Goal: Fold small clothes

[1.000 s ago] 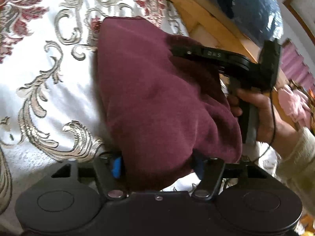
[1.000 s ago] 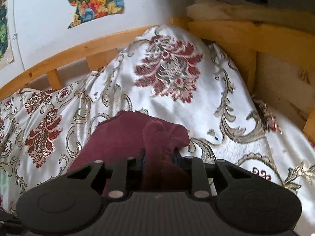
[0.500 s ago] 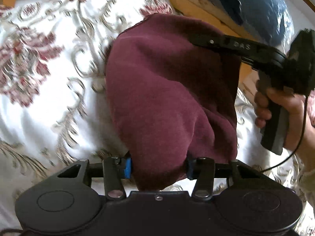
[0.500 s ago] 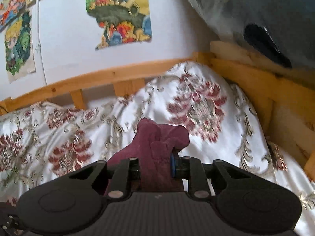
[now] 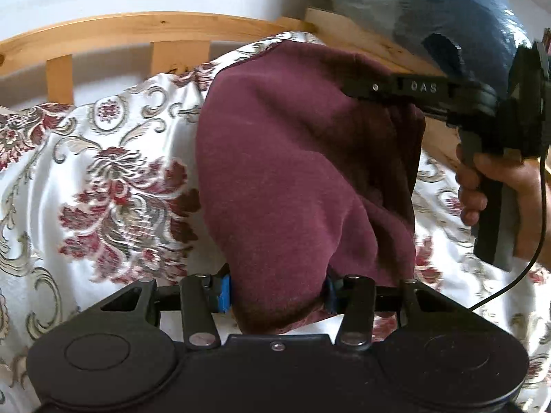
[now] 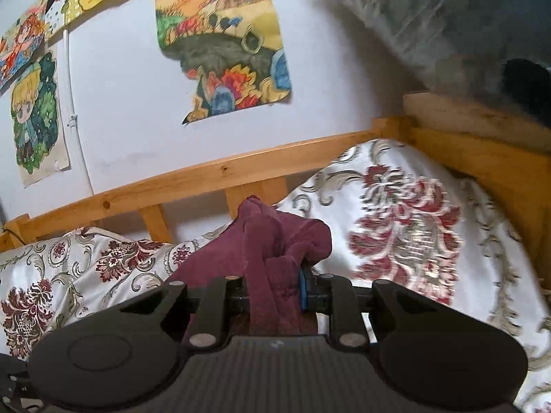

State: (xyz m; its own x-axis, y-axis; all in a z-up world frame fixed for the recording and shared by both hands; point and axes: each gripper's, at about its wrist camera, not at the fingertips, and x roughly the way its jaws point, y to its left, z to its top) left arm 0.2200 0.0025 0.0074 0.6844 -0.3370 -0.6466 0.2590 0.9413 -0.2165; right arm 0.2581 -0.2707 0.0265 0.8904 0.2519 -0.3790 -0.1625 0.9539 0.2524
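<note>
Item: maroon garment [image 5: 303, 179], soft fleece-like knit, plain, no print or trim visible; type of garment cannot be told, since it hangs bunched between two holds

Hidden or cut off: the lower hem is covered by the left gripper [image 5: 277, 292] body at 6 o'clock in the left wrist view; the far corner disappears behind the right gripper [image 5: 347, 89] at 2 o'clock. In the right wrist view only a crumpled wad [image 6: 275, 241] of the cloth shows above the tool, the rest blocked by the housing. The bedspread is motion-blurred on the right of that view

Orientation: long axis runs from 6 o'clock up toward 1 o'clock in the left wrist view, the cloth draped as a sagging sheet with a deep shadowed fold along its right side

Position: held above the bedspread [image 5: 113, 179], white satin with red and gold floral scrolls, near the wooden bed rail [image 5: 137, 31]

Holds: left gripper fingers [image 5: 224, 292] pinching the near edge, cloth filling the gap; right gripper [image 6: 275, 292] fingers pinching the bunched corner, blue pad [image 6: 302, 290] pressed to the fabric

Other: person's right hand [image 5: 496, 189] on the tool handle; cartoon posters [image 6: 224, 44] on the white wall; blue plastic-wrapped bundle [image 5: 447, 10] at 1 o'clock
</note>
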